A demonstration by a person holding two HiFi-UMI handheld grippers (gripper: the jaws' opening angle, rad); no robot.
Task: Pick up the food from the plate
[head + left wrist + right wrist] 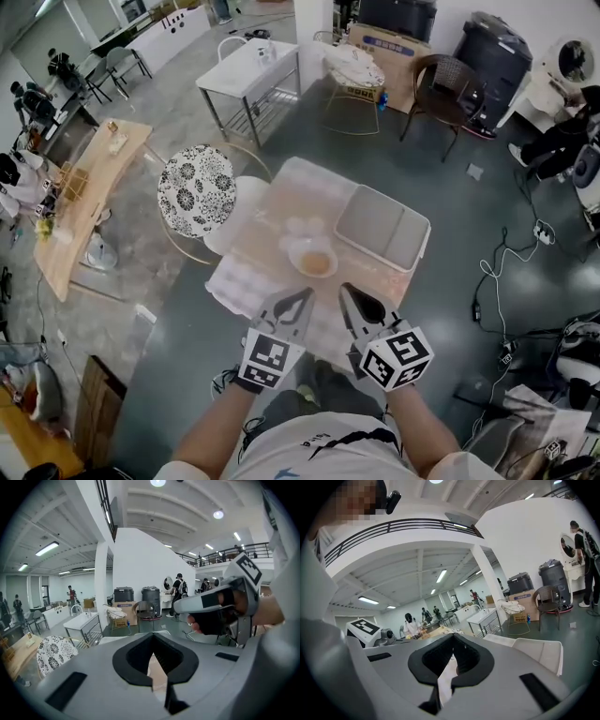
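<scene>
L hand-held gripper [298, 301] pressed together, empty, R hand-held gripper [350, 297] likewise, plate [292, 253] w/ food [317, 264] just ahead

A glossy grey floor [178, 328] is stretching through a large open hall. A white metal table [246, 66] and a brown chair [448, 89] are standing at the far side. A long wooden table [89, 197] is running along the left, with a round black-and-white patterned seat [195, 189] sitting near it. Strip lights [46, 548] are glowing on the white ceiling beside a white pillar [102, 588], and a railed balcony [236, 552] is running above.
</scene>
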